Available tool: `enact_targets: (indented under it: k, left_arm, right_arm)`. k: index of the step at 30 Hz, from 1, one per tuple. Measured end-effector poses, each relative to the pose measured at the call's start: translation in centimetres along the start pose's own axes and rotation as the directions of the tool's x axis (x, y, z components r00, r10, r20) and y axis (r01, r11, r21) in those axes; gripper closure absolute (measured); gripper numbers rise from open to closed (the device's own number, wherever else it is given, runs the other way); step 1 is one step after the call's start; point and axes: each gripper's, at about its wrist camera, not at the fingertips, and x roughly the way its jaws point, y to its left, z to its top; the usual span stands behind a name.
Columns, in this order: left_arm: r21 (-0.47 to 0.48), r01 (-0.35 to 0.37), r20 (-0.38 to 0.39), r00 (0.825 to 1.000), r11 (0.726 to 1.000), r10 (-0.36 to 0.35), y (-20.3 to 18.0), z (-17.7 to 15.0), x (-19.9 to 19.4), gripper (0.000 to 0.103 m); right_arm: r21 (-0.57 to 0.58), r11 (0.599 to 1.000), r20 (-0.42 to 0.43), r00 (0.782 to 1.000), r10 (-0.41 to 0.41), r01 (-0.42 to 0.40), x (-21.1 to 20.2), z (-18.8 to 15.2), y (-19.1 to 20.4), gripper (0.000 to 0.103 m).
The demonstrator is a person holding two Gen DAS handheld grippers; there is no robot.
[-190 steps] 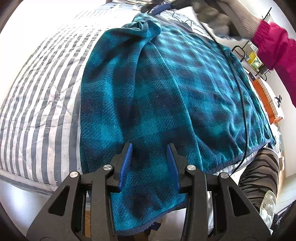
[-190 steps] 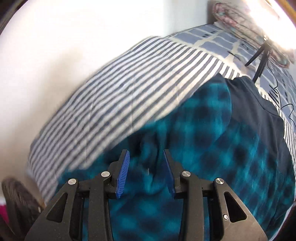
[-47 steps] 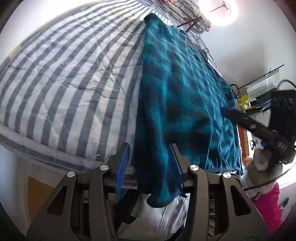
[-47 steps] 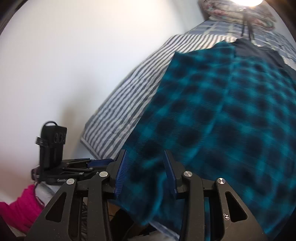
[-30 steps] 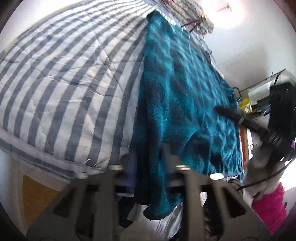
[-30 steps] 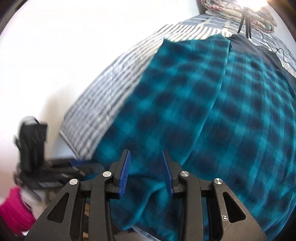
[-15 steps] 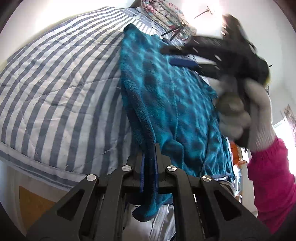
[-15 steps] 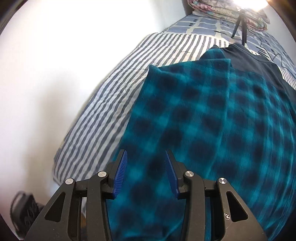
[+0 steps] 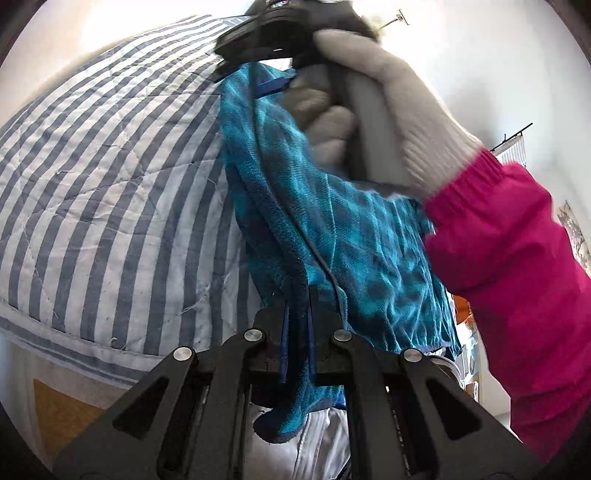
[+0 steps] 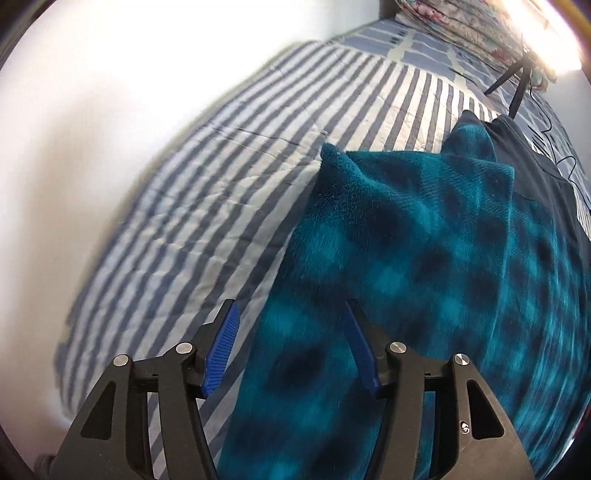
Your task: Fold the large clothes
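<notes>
Place: a bedroom in a home
Bed [image 9: 110,206]: covered with a blue and white striped quilt
Far end: folded floral bedding [image 10: 461,26] lies at the head
Walls [image 10: 92,92]: plain white, close beside the bed

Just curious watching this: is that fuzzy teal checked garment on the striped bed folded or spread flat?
Partly folded: the teal checked fleece garment has one side doubled over, and the left gripper pinches its bunched edge.
</notes>
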Motion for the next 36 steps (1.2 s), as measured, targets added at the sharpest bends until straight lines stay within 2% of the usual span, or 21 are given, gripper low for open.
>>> enact_targets:
  k: [4,7,8,10,11,12,16,20,24,26,32,36]
  left_arm:
    - [0.009,0.002,-0.004,1.000,1.000,-0.002,-0.8,0.3,0.9,0.098]
    - [-0.005,0.013,-0.004,1.000,1.000,-0.013,-1.3,0.4,1.3,0.098]
    - [-0.006,0.018,-0.004,1.000,1.000,-0.018,-1.4,0.4,1.3,0.098]
    - [0.009,0.014,0.000,1.000,1.000,-0.014,-2.0,0.4,1.4,0.098]
    - [0.015,0.012,0.001,1.000,1.000,-0.012,-2.3,0.5,1.4,0.098]
    - [0.020,0.011,0.002,1.000,1.000,-0.011,-2.7,0.5,1.5,0.098]
    - [0.053,0.006,0.013,1.000,0.999,-0.007,-4.3,0.6,1.4,0.098]
    - [0.091,0.004,0.018,1.000,0.996,-0.005,-5.7,0.4,1.3,0.098]
    - [0.133,-0.003,0.018,1.000,0.991,0.000,-7.3,0.2,1.5,0.098]
    - [0.156,0.002,0.011,1.000,0.988,-0.004,-8.6,0.1,2.0,0.098]
    - [0.247,0.004,-0.017,1.000,0.969,0.001,-12.2,-0.3,3.9,0.098]
    - [0.300,0.001,-0.049,0.999,0.954,0.014,-14.6,-0.8,5.4,0.098]
  right_arm:
    - [0.013,0.998,-0.056,0.997,-0.055,0.056,2.3,0.4,-0.5,0.046]
    - [0.009,0.998,-0.056,0.997,-0.054,0.055,2.9,0.3,-0.9,0.047]
    - [0.008,0.999,-0.048,0.998,-0.051,0.051,2.8,0.3,-1.1,0.050]
    - [-0.004,0.996,-0.043,0.995,-0.087,0.086,2.9,0.4,-1.5,0.076]
    - [-0.004,0.995,-0.041,0.994,-0.098,0.098,2.9,0.4,-1.9,0.082]
    - [0.005,0.995,-0.039,0.995,-0.097,0.097,2.8,0.4,-2.4,0.093]
    - [0.084,0.996,-0.009,1.000,0.020,-0.019,1.5,0.5,-5.8,0.095]
    - [0.155,0.978,0.066,0.989,0.130,-0.139,-0.5,0.0,-9.2,0.096]
    - [0.204,0.946,0.148,0.963,0.225,-0.252,-2.4,-0.8,-12.5,0.096]
    - [0.237,0.920,0.193,0.943,0.271,-0.313,-3.4,-1.6,-14.8,0.096]
    - [0.300,0.849,0.297,0.888,0.351,-0.435,-5.3,-3.9,-20.1,0.096]
    - [0.333,0.816,0.339,0.867,0.365,-0.473,-6.0,-6.0,-22.2,0.096]
